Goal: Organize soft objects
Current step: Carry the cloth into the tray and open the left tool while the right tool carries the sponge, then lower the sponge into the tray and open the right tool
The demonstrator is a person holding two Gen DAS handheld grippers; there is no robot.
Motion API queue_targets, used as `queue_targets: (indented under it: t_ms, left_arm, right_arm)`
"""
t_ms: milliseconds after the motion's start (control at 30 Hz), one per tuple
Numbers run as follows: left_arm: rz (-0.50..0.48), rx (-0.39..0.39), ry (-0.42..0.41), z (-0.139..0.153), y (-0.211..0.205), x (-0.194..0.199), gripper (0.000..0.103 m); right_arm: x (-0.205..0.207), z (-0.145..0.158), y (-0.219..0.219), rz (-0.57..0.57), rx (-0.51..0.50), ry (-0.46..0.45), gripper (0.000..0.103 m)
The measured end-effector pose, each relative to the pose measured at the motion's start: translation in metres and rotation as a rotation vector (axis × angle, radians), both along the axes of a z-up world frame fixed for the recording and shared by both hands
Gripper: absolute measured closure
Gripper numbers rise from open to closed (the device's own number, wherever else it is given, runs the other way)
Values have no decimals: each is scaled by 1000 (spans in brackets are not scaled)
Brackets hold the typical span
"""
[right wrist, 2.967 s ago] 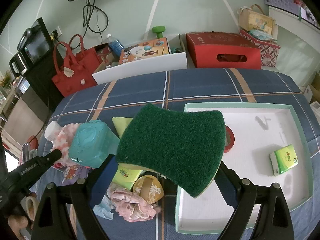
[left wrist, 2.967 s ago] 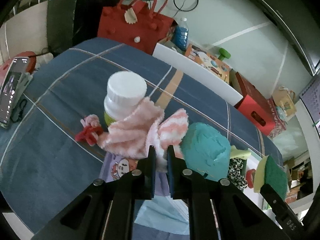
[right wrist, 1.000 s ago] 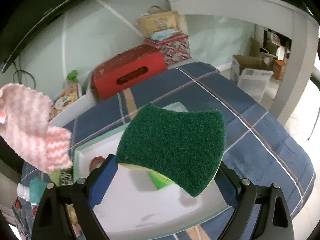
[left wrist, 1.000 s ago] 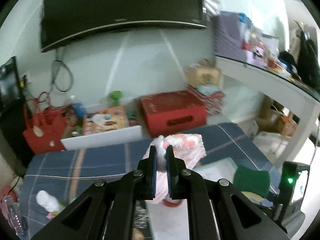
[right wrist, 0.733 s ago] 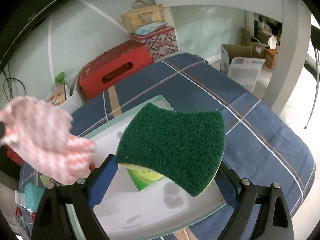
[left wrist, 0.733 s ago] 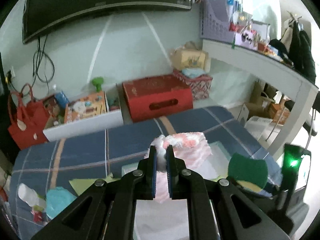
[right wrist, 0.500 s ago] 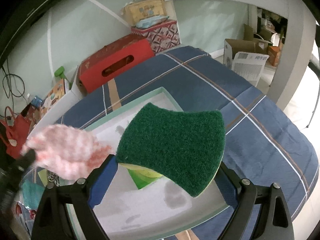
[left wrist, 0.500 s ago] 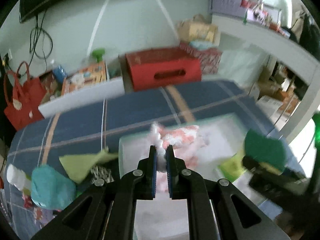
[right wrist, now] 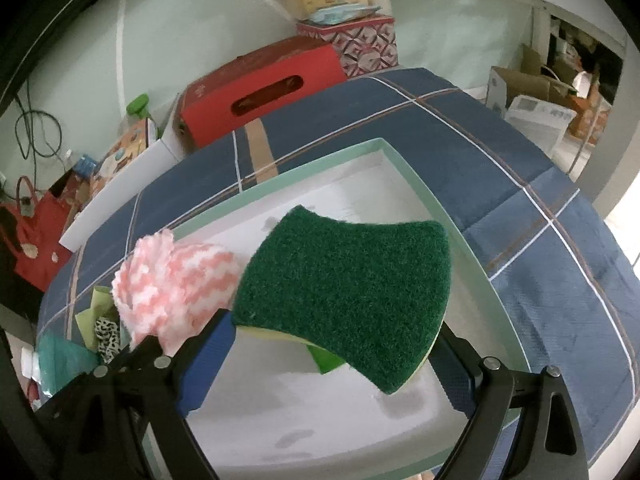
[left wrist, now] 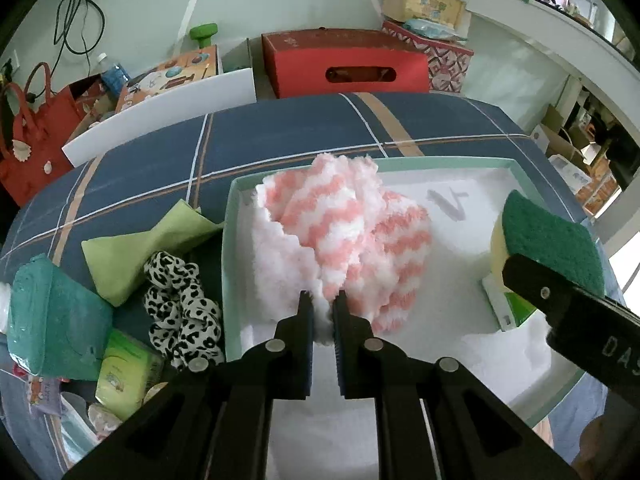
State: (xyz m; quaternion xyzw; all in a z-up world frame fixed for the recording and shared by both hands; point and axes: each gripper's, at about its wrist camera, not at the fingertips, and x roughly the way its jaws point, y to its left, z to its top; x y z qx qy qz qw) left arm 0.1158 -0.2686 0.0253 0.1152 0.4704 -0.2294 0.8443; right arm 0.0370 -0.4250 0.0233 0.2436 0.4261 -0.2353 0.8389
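My left gripper (left wrist: 323, 312) is shut on a fluffy pink-and-white striped cloth (left wrist: 340, 236), which rests bunched in the left part of the white tray (left wrist: 448, 162) with the mint-green rim. The same pink-and-white cloth (right wrist: 172, 288) shows at the left of the right wrist view. My right gripper (right wrist: 332, 340) is shut on a green scouring sponge (right wrist: 348, 288) with a yellow underside, held above the tray (right wrist: 460, 240). In the left wrist view the sponge (left wrist: 548, 248) hangs over the tray's right side.
A small green packet (left wrist: 508, 308) lies in the tray under the sponge. Left of the tray lie a light-green cloth (left wrist: 132, 252), a leopard-print scrunchie (left wrist: 180, 300), a teal block (left wrist: 48, 320) and a green pack (left wrist: 124, 372). A red box (left wrist: 344, 64) sits beyond the blue plaid table (left wrist: 280, 128).
My left gripper came down with the pink cloth from mid-air into the tray, where the cloth now rests. The right gripper sank a little with the sponge over the tray.
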Motion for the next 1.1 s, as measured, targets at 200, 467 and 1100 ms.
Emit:
queue_targets:
  t_ms: [200,467,1100]
  left_arm:
    - [-39,-21,37,-4,-4,-9,93]
    - [-41,-41,57,-4,-2,-12,92]
    - [113,-122,46,27,49,-2,19]
  right_arm:
    - [-3,7,1,-11,-5,-21,9]
    - [-3,7,-2,-29,-3,-22,9]
    - [-13,12,-10,-80,8,-53,0]
